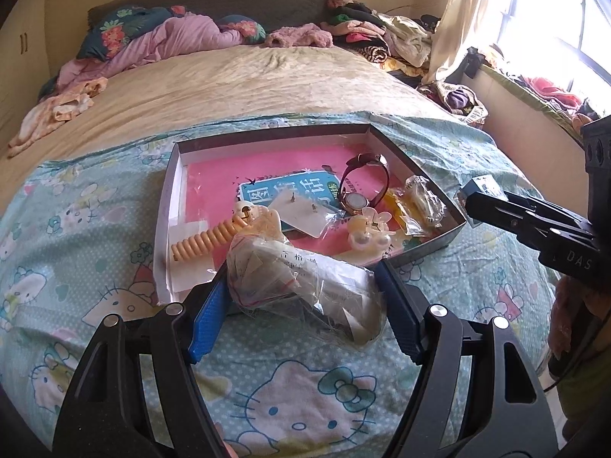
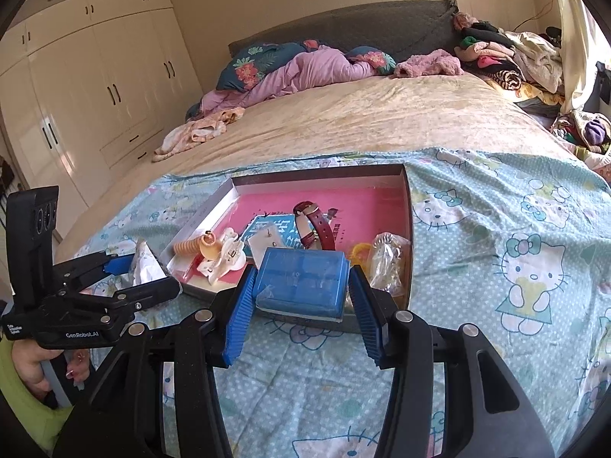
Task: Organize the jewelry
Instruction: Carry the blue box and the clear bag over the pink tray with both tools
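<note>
— The bed (image 1: 267,84) is taking up the room, and a shallow tray (image 1: 267,133) is lying on its cartoon sheet.

— What's each hand carrying?

— The left gripper (image 1: 301,297) is standing wide, pinching a crinkly plastic packet (image 1: 301,282); its long axis is running forward between the fingers, toward the tray's near edge just ahead. The right gripper (image 2: 301,301) is standing narrower, clamping a blue case (image 2: 301,278) crosswise between its fingers, over the tray's near rim.

Wardrobe (image 2: 95,87), pillows (image 1: 126,30), clothes pile (image 1: 382,34).
</note>
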